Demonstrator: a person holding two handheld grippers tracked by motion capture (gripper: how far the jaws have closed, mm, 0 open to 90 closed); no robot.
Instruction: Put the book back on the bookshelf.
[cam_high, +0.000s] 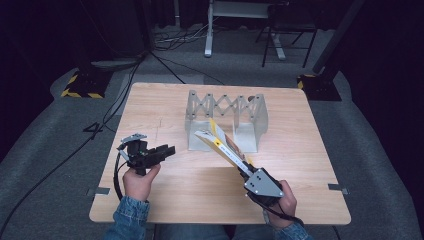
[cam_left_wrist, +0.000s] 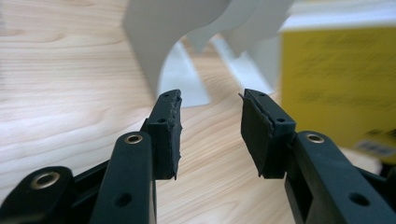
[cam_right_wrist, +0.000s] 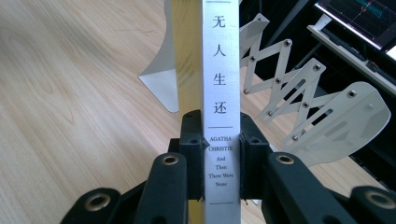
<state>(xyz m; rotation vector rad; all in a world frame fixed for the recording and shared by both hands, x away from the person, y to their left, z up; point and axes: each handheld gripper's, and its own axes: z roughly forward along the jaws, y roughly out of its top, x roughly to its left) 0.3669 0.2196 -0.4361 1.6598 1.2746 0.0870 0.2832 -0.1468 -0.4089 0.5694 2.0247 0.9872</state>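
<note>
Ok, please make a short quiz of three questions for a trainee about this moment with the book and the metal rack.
1. True or false: the right gripper is shut on the book.
2. How do the jaws of the left gripper stand: A) apart with nothing between them, B) closed on the rack, C) closed on the book?
3. Which English title is printed on the book's spine in the right gripper view?

Key: 1 true. 2 A. 3 "And Then There Were None"; the expanding rack stands behind it on the table.
</note>
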